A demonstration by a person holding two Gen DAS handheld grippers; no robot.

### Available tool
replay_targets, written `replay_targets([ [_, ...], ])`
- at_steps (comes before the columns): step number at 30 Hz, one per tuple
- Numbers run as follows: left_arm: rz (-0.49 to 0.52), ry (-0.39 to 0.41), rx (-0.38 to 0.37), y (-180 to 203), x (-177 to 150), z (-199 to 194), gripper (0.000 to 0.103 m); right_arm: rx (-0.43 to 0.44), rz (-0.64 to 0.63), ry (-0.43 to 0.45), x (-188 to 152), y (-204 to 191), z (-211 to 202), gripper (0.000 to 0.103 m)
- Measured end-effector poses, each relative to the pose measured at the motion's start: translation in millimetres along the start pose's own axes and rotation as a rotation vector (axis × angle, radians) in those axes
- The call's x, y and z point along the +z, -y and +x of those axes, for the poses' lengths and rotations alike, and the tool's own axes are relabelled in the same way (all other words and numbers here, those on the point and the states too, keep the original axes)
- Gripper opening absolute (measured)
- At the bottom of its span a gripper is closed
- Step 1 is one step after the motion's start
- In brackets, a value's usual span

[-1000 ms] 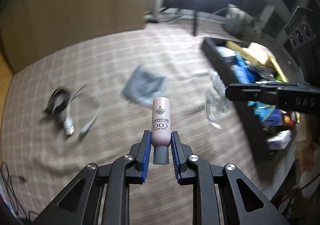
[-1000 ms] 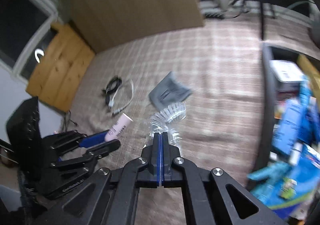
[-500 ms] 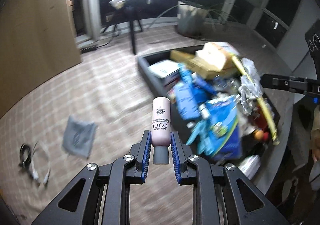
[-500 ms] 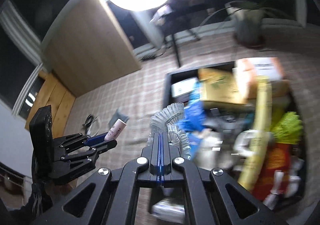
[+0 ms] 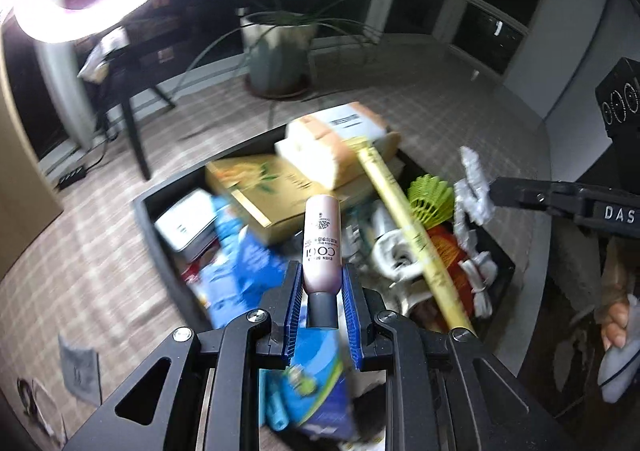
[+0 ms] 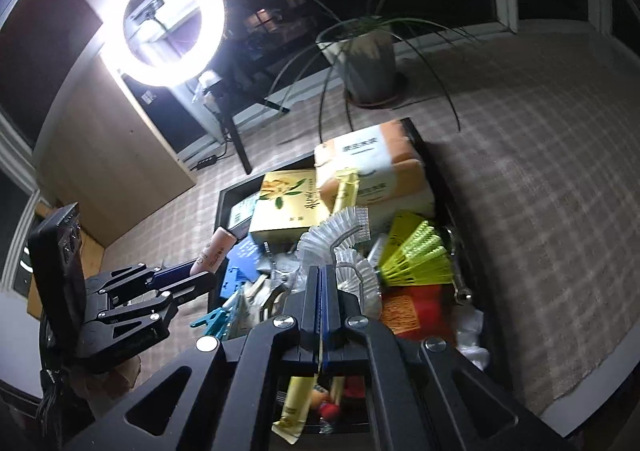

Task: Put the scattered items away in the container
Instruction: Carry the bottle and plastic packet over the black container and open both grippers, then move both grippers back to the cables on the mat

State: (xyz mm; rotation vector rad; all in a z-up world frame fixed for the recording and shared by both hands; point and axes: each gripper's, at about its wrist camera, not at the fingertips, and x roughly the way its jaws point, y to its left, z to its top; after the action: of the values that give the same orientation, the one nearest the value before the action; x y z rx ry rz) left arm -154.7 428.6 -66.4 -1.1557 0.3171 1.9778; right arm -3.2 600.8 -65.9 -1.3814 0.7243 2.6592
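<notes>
My left gripper [image 5: 320, 275] is shut on a pink bottle [image 5: 321, 239] with a grey cap, held above the black container [image 5: 160, 235], which is packed with boxes and packets. The bottle also shows in the right wrist view [image 6: 214, 253], over the container's left rim [image 6: 224, 203]. My right gripper [image 6: 322, 271] is shut on a clear ribbed plastic wrapper [image 6: 340, 239], held above the container's middle. In the left wrist view the wrapper [image 5: 472, 191] hangs from the right gripper [image 5: 496, 193] over the container's right side.
A grey pouch [image 5: 80, 371] and cables [image 5: 28, 403] lie on the checked mat at the lower left. A ring light [image 6: 164, 21] on a stand and a potted plant [image 6: 368, 63] stand beyond the container. A wooden panel [image 6: 112, 155] stands at the left.
Both grippers have swung further over the container with their loads. The container now fills the middle of both views; the pouch and cables have slid to the lower left edge.
</notes>
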Motion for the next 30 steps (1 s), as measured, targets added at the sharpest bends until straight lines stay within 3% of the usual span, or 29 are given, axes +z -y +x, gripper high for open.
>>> replay_targets([
  [4, 0.033, 0.013, -0.013, 16, 12, 7, 0.022, -0.009, -0.007, -0.005, -2, 6, -1, 0.003],
  [6, 0.046, -0.004, -0.037, 21, 16, 11, 0.037, -0.026, -0.005, -0.009, 0, 6, -1, 0.006],
  [7, 0.044, -0.005, -0.039, 22, 16, 11, 0.051, -0.036, -0.001, -0.007, 0, 7, -2, 0.017],
  [10, 0.042, 0.021, -0.021, 20, 14, 5, 0.053, -0.041, 0.015, 0.017, 3, 10, -6, 0.044],
  [19, -0.008, 0.027, 0.048, -18, -9, -20, 0.053, -0.012, 0.001, -0.005, 5, -13, 2, 0.048],
  [30, -0.182, -0.002, 0.209, -138, -83, -73, 0.053, 0.065, -0.114, -0.079, 0, -101, 45, 0.050],
])
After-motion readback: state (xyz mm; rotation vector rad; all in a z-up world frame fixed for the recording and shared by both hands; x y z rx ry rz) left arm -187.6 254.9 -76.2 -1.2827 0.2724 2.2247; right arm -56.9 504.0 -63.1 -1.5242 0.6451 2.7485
